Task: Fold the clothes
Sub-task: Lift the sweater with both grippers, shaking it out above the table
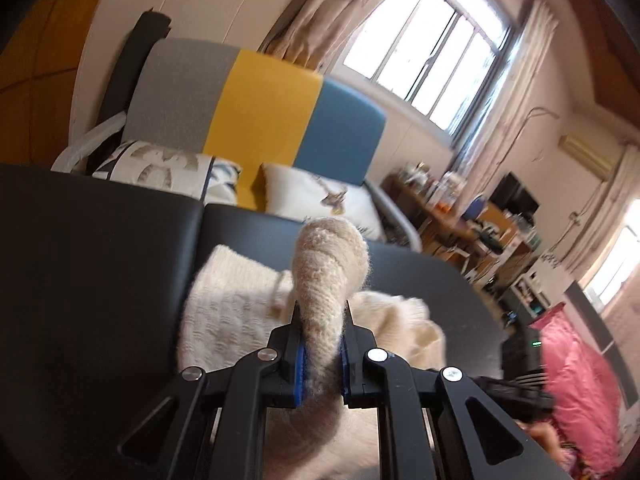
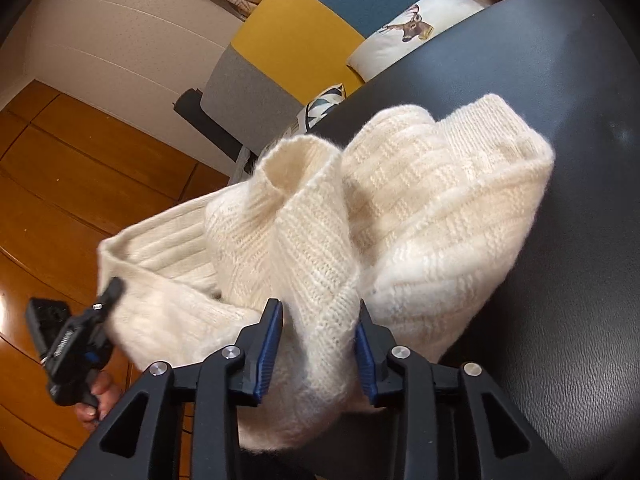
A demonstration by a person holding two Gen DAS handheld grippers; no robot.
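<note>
A cream knitted sweater [image 2: 440, 196] lies bunched on a black leather surface [image 2: 568, 80]. My right gripper [image 2: 320, 312] is shut on a thick fold of the sweater, which rises between its blue pads. My left gripper [image 1: 322, 312] is shut on another rolled part of the sweater [image 1: 328, 264], lifted above the rest of the garment [image 1: 232, 304] on the black surface [image 1: 100, 260]. The left gripper also shows in the right wrist view [image 2: 108, 292], at the sweater's left edge, held by a hand.
A grey, yellow and blue sofa [image 1: 256, 108] with patterned cushions [image 1: 320, 196] stands behind the surface. A window with curtains [image 1: 432, 48], a cluttered desk [image 1: 472, 216] and a pink bundle [image 1: 576, 376] are to the right. Wooden floor [image 2: 60, 184] lies beside the surface.
</note>
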